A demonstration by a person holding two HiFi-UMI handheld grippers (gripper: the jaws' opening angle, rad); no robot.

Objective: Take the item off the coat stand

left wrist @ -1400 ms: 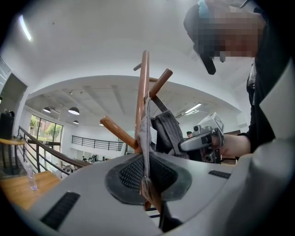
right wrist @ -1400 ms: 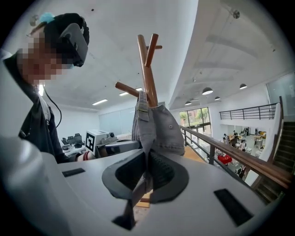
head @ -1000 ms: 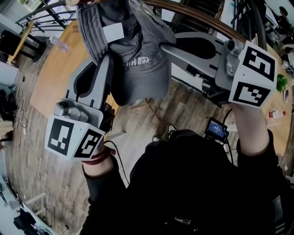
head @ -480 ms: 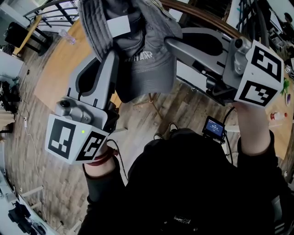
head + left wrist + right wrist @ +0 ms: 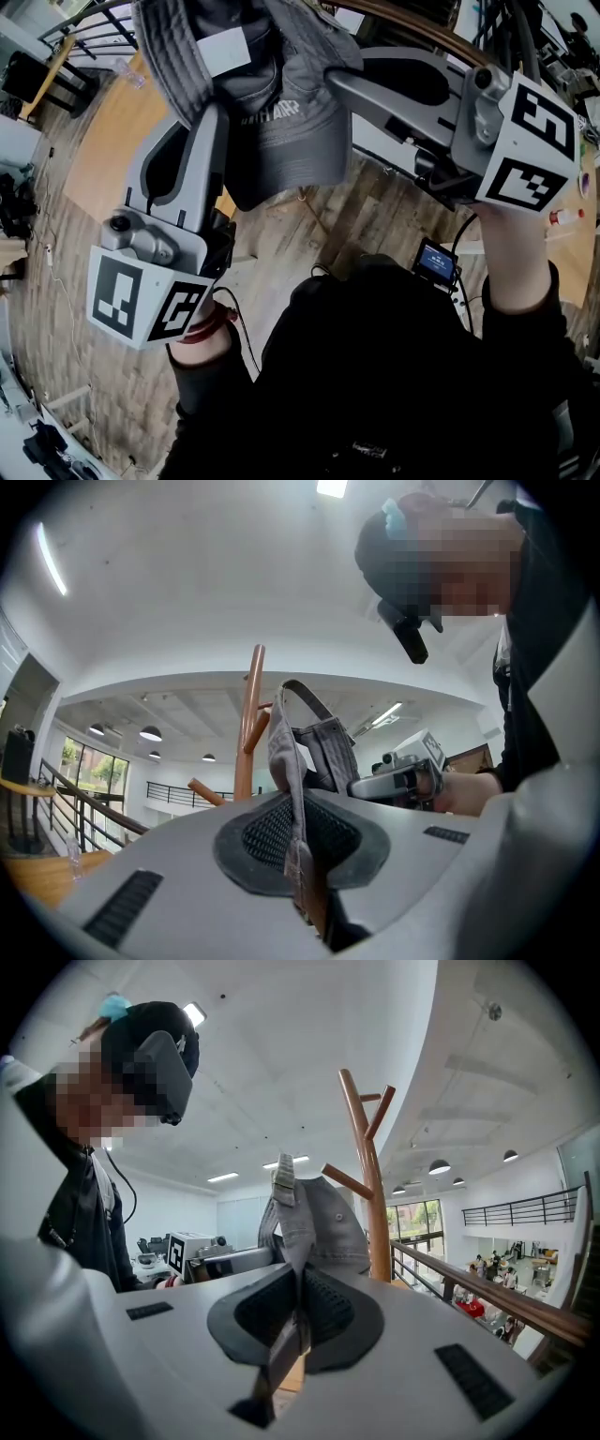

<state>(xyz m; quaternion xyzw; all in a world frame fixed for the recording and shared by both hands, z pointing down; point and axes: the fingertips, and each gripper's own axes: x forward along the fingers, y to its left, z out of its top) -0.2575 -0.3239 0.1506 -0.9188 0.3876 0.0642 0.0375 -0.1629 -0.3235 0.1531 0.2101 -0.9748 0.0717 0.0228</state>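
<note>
Both claws pinching the grey cap [image 5: 291, 141], held up beside the coat stand [image 5: 370, 1185].
My left claw [image 5: 211, 112] is pressed shut on the cap's stitched brim. My right claw [image 5: 333, 84] is clamped on the fabric at the opposite edge. The cap hangs stretched between them, above the wood floor [image 5: 366, 216]. Can't tell if it touches a peg.

A grey cap [image 5: 300, 141] with a white label [image 5: 223, 52] sits between the pale-grey left hand-held gripper [image 5: 216, 114] and right hand-held gripper [image 5: 335, 84], both bearing black-and-white square markers. Beyond the right one stands a reddish-brown coat stand [image 5: 375, 1204].
</note>
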